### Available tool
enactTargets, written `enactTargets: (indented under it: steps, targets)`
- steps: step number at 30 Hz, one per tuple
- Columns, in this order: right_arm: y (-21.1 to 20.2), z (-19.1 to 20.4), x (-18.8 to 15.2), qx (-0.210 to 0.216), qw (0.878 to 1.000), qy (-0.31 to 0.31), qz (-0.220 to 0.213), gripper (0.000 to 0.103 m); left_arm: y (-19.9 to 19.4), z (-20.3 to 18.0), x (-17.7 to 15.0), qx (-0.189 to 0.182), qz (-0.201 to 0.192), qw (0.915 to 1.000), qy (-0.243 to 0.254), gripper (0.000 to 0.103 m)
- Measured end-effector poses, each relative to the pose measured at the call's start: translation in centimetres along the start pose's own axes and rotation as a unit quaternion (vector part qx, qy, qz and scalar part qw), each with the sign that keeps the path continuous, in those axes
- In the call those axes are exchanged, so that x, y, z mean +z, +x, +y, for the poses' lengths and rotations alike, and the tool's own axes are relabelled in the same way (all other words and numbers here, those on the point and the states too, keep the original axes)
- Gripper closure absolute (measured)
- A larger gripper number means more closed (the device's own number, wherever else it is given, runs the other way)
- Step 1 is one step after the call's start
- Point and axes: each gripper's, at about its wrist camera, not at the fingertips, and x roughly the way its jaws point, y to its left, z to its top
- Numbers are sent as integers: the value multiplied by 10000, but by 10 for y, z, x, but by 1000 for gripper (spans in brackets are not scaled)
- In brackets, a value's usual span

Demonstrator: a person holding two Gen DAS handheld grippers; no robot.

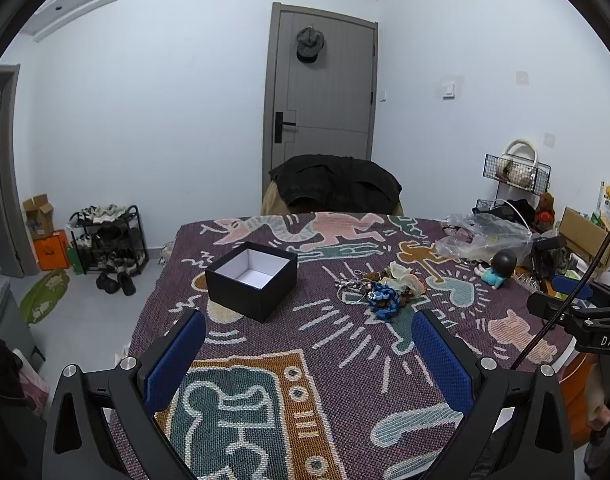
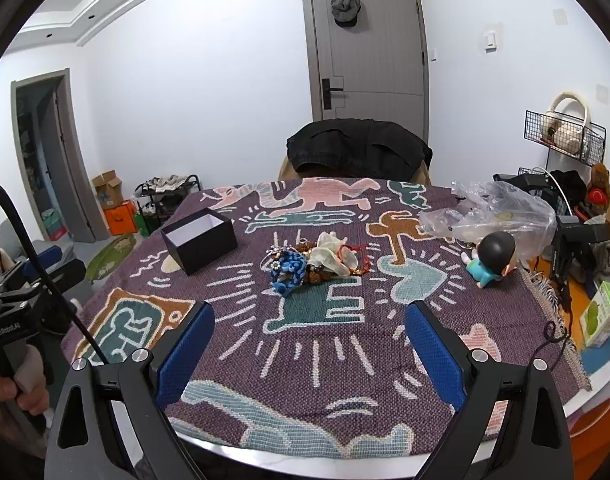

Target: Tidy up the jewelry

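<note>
A pile of jewelry (image 2: 313, 262) lies mid-table on the patterned cloth: blue beads (image 2: 287, 270), a red bracelet (image 2: 361, 258), brown beads and a cream pouch. It also shows in the left wrist view (image 1: 381, 286). An open black box (image 2: 199, 240) with a white inside stands empty to its left, also seen in the left wrist view (image 1: 252, 280). My left gripper (image 1: 309, 344) is open and empty, near the box and short of it. My right gripper (image 2: 309, 336) is open and empty, short of the pile.
A doll (image 2: 491, 258) with a black head lies right of the pile. A crumpled clear plastic bag (image 2: 493, 210) sits at the back right. A chair (image 2: 357, 148) draped with a dark jacket stands behind the table. A green carton (image 2: 599, 314) is at the right edge.
</note>
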Motion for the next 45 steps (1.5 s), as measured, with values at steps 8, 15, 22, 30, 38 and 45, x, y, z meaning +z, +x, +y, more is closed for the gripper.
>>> enactTargets:
  steps: [8, 15, 22, 30, 38, 45]
  targets:
    - [5, -3, -1, 17, 10000, 52, 58, 7, 2, 0, -1, -12, -25, 10000, 71, 0]
    - [24, -23, 7, 118, 9993, 337, 78, 7, 18, 4, 7, -218, 80, 9997, -31, 0]
    - [54, -48, 18, 301, 9968, 685, 288, 10, 55, 1, 15, -548, 463, 9972, -227, 26]
    - [93, -66, 24, 482, 9920, 991, 624, 27, 99, -12, 25, -1054, 995, 9890, -290, 39]
    - [127, -75, 31, 764, 9849, 1333, 794, 44, 141, -27, 38, -1379, 1481, 9788, -301, 53]
    - [160, -80, 38, 970, 9777, 1562, 1016, 49, 188, -39, 34, -1415, 1967, 9696, -345, 63]
